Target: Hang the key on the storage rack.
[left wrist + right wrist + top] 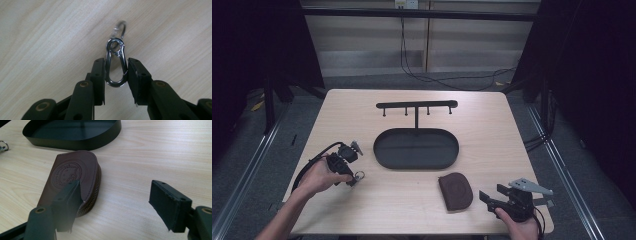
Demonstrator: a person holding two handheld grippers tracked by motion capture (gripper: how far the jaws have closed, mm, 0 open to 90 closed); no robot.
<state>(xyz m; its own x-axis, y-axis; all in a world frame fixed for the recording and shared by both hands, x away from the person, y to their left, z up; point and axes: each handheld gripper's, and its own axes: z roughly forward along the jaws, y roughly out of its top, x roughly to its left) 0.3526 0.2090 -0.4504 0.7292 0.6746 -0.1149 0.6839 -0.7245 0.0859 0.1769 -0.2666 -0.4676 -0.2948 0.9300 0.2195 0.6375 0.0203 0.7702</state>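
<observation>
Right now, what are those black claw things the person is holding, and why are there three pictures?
Those are grippers: hand-held tongs with two black jaws each. One picture comes from a camera above the table; the other two come from little cameras riding on each gripper.

The left gripper is shut on a silver snap hook with a key ring on its far end. From above, you can see it at the table's left.

The right gripper is open and holds nothing. Its left jaw sits in front of a brown zip pouch lying flat.

In the middle stands a black oval tray with a post carrying a bar of hooks.
</observation>
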